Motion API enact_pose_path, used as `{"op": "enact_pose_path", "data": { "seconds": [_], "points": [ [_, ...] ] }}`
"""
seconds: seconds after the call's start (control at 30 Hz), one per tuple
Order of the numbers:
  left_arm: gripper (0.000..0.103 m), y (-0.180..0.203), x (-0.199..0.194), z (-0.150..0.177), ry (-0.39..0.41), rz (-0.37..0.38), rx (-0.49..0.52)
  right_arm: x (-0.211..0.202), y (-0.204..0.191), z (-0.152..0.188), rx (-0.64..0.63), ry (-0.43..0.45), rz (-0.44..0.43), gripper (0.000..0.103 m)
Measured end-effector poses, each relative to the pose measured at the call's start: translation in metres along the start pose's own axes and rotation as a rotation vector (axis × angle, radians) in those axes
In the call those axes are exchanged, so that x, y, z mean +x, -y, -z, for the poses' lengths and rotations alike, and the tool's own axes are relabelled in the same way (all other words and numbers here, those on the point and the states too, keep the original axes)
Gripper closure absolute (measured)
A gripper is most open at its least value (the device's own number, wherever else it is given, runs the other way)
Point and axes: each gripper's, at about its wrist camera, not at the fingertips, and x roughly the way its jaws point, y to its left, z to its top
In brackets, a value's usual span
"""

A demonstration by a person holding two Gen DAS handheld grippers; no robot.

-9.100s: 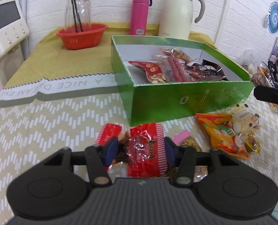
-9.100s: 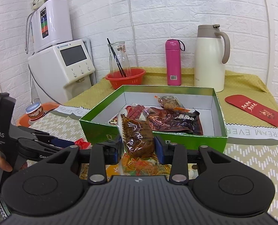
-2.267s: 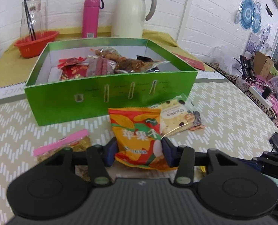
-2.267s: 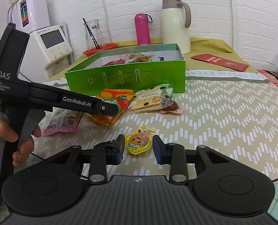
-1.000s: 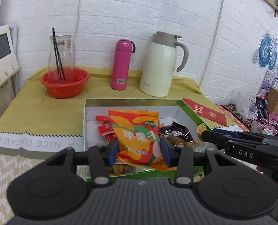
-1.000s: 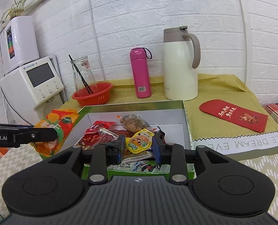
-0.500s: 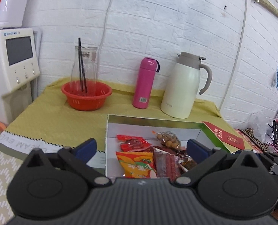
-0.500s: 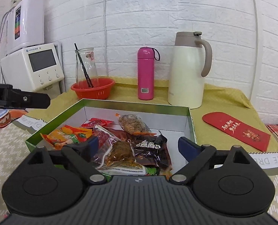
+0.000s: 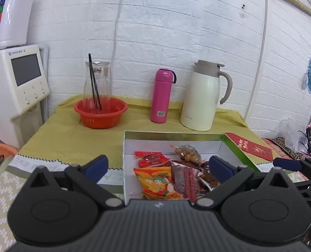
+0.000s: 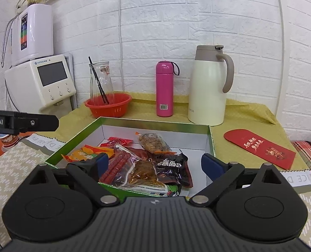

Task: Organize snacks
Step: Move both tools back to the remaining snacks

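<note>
Both grippers above the near edge of the box, each with its jaws spread wide and nothing between them. The left gripper (image 9: 158, 167) shows its 2 blue pads far apart, one over the tablecloth left of the box, the other over the box's right half. The right gripper (image 10: 157, 163) has its pads set equally wide, framing the packets from either side without touching them.

The green box (image 10: 211, 145) sits open on the table (image 10: 249, 113), its white inner walls visible. The snacks lie inside it: an orange packet (image 9: 157, 181) at the near left, a red packet (image 9: 150, 157) behind it, a sausage pack (image 10: 118, 164) toward the middle, a clear bag of nuts (image 10: 153, 141) at the back, a clear pack with a brown piece (image 10: 142, 172) at the near middle, and a black packet (image 10: 172, 166) to its right. The packets overlap; the right floor of the box is bare.

Behind the box, left to right: a red basket (image 9: 100, 113) holding a glass carafe (image 9: 96, 82) with dark sticks, a pink bottle (image 9: 162, 96) and a cream jug (image 9: 203, 96). A red envelope (image 10: 259, 148) lies flat on the cloth to the right of the box, apart from it. A white appliance (image 10: 42, 79) stands at far left.
</note>
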Motion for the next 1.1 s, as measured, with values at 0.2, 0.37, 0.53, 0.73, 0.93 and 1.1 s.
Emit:
{"op": "enact_pose_path", "data": {
  "seconds": [0.2, 0.37, 0.53, 0.73, 0.93, 1.1],
  "points": [
    [0.001, 0.007, -0.030, 0.003, -0.007, 0.048, 0.028, -0.035, -0.001, -0.006, -0.026, 0.016, -0.029, 0.000],
    [0.001, 0.008, -0.052, 0.014, -0.044, 0.086, 0.017, -0.061, 0.004, -0.003, -0.059, -0.003, -0.046, 0.000],
    [0.001, 0.015, -0.070, 0.036, -0.085, 0.113, 0.070, -0.081, 0.010, 0.011, -0.079, -0.055, -0.061, 0.000],
    [0.001, 0.020, -0.076, 0.069, -0.128, 0.100, 0.124, -0.086, 0.014, 0.038, -0.105, -0.126, -0.066, 0.000],
    [0.001, 0.013, -0.068, 0.095, -0.208, 0.116, 0.091, -0.059, 0.019, 0.071, -0.121, -0.206, -0.074, 0.000],
    [0.001, 0.012, -0.061, 0.102, -0.233, 0.110, 0.097, -0.024, 0.026, 0.089, -0.143, -0.281, -0.064, 0.000]
  ]
}}
